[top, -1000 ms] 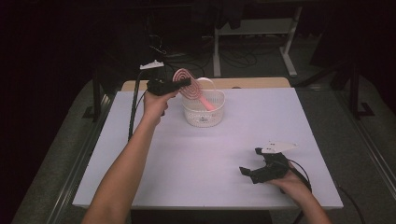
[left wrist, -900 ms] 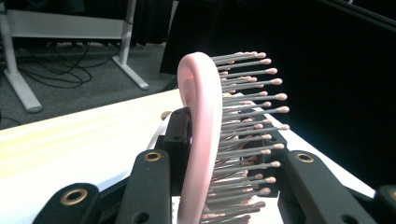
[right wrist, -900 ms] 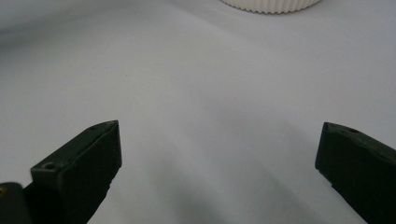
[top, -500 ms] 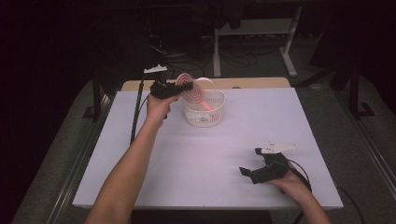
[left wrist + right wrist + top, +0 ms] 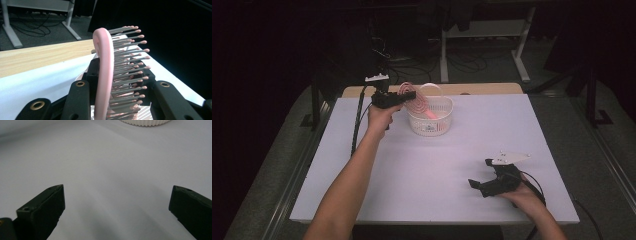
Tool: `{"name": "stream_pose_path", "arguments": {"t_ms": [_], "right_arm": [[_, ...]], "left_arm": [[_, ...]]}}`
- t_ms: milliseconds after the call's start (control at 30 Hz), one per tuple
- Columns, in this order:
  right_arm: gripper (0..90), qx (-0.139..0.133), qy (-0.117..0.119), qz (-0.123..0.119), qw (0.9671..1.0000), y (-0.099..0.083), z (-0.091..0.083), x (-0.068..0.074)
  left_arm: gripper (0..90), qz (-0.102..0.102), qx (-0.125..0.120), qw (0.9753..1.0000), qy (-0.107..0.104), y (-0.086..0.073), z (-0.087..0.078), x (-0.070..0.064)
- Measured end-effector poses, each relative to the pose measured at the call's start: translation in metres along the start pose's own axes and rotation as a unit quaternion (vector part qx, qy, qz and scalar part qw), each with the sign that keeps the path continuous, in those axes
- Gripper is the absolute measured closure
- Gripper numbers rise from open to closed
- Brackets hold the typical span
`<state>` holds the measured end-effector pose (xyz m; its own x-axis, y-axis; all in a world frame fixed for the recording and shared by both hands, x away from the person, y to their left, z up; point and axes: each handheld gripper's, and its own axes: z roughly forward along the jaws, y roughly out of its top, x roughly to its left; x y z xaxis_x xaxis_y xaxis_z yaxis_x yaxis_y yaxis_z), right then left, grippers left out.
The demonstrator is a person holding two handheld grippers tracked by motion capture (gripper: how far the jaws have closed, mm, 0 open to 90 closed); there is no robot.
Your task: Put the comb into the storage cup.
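Observation:
A pink hairbrush [image 5: 410,101] with grey, pink-tipped bristles is held above the left rim of a white ribbed basket [image 5: 430,125] at the back of the table. My left gripper [image 5: 411,95] is shut on the brush head. In the left gripper view the hairbrush [image 5: 103,65] stands on edge between the black jaws of the left gripper [image 5: 121,86], bristles pointing right. The brush's handle slants down into the basket. My right gripper [image 5: 480,173] rests near the front right of the table, open and holding nothing. In its own view the right gripper [image 5: 116,207] has its jaws wide apart over the bare table.
The white table top [image 5: 437,170] lies between the basket and my right gripper. A wooden strip [image 5: 472,89] runs along the table's far edge. The basket's lower edge [image 5: 145,122] sits far ahead of the right jaws. Cables and a desk frame [image 5: 482,30] lie on the floor beyond.
My left gripper has sunk slightly with the hairbrush, staying over the basket's left rim. The right gripper has not moved.

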<state>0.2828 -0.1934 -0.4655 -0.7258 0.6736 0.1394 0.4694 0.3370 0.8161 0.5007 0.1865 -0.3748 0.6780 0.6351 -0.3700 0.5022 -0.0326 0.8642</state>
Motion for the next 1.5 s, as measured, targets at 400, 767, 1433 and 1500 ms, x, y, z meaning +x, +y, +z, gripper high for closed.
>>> {"name": "stream_pose_path", "arguments": {"t_ms": [400,767,1433,1500], "right_arm": [[0.0,0.001,0.0,-0.001,1.0,0.0,0.0,0.0],[0.1,0.001,-0.002,-0.002,1.0,-0.001,0.0,0.0],[0.1,0.002,-0.007,-0.001,1.0,-0.004,-0.004,-0.002],[0.1,0.001,-0.008,-0.001,1.0,-0.005,-0.004,-0.002]], "left_arm": [[56.6,0.006,0.01,0.9997,0.021,-0.002,0.001,0.007],[37.7,0.028,0.02,0.9984,0.046,-0.004,-0.001,0.009],[0.0,0.107,0.045,0.992,0.05,-0.003,-0.012,0.005],[0.0,0.116,0.043,0.9909,0.053,-0.003,-0.015,0.004]]}}
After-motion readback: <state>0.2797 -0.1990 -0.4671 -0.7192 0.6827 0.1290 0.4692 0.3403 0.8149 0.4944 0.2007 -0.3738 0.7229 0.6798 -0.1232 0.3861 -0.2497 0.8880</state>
